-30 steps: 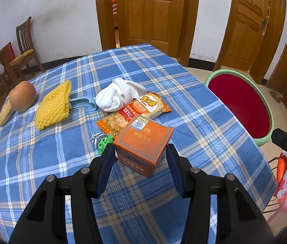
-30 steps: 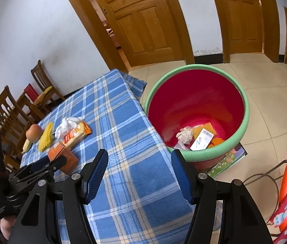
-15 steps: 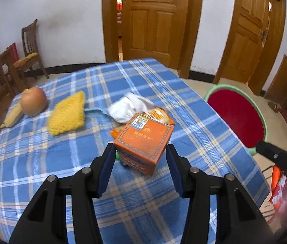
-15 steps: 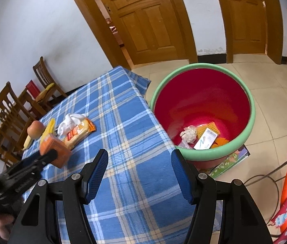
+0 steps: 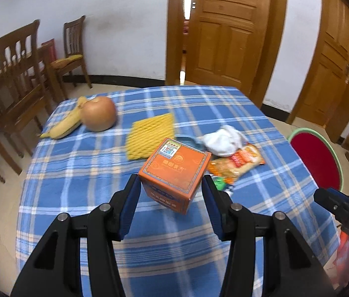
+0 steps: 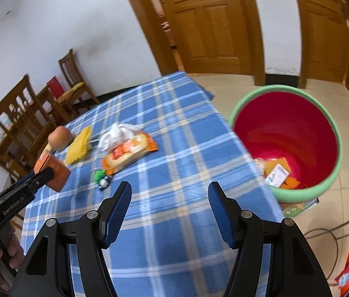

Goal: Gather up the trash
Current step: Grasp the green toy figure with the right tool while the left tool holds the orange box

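My left gripper (image 5: 170,185) is shut on an orange carton (image 5: 174,172) and holds it above the blue plaid table (image 5: 88,168); the carton (image 6: 52,170) also shows at the left in the right wrist view. On the cloth lie a yellow foam net (image 5: 151,136), a white crumpled tissue (image 5: 224,139), an orange snack wrapper (image 5: 236,164) and a small green wrapper (image 6: 99,175). My right gripper (image 6: 169,198) hangs open over the table's near side with nothing between its fingers. The red bin (image 6: 285,133) with a green rim stands on the floor to the right.
An apple (image 5: 98,116) and a banana (image 5: 62,127) lie at the table's far left. Wooden chairs (image 5: 11,79) stand beyond the left edge. Several scraps (image 6: 277,173) lie inside the bin. Wooden doors (image 5: 224,29) line the back wall.
My left gripper has lifted the orange carton off the cloth and carried it back from the snack wrapper. The right gripper has swung left, so the bin now sits further right.
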Tool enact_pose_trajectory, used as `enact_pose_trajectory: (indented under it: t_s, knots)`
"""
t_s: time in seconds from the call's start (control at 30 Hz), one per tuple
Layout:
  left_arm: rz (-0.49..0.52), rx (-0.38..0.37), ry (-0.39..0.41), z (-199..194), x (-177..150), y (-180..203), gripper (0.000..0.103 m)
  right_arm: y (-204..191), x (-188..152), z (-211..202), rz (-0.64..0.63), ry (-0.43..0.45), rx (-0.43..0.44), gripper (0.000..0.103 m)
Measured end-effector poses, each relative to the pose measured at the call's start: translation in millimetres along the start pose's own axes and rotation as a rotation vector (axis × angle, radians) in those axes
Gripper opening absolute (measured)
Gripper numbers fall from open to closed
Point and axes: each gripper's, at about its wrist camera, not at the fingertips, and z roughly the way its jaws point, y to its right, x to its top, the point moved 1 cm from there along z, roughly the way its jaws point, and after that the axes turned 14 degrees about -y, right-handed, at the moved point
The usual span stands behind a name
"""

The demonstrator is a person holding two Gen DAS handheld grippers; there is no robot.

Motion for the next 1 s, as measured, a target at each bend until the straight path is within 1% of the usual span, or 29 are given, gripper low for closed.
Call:
enact_pose_trajectory:
  t_s: [0.17,0.43,0.53,0.63,0.8,0.93,1.0]
  knots:
    - [-0.046,0.021,0.007,0,-3,-24,0.051,-31,6,14,-0.08,-0.022,0.012,0.066]
    - [-0.109,0.041,0.009,2,-8,-56,0.051,-73,12,48,-0.18,-0.082,0.021,0.066]
    - [-0.132,0.043,0.002,6,-9,-65,0.051,-86,14,61,-0.208,-0.106,0.021,0.061]
    - [-0.148,0.039,-0.004,9,-10,-71,0.051,-94,16,74,-0.226,-0.126,0.018,0.06]
    - [-0.157,0.033,-0.005,12,-10,-75,0.051,-104,21,91,-0.252,-0.15,0.006,0.055]
    - [-0.156,0.025,-0.009,15,-9,-74,0.051,-106,23,102,-0.248,-0.169,0.001,0.054]
    - [-0.156,0.021,-0.011,17,-8,-74,0.051,-106,24,106,-0.244,-0.178,-0.003,0.051]
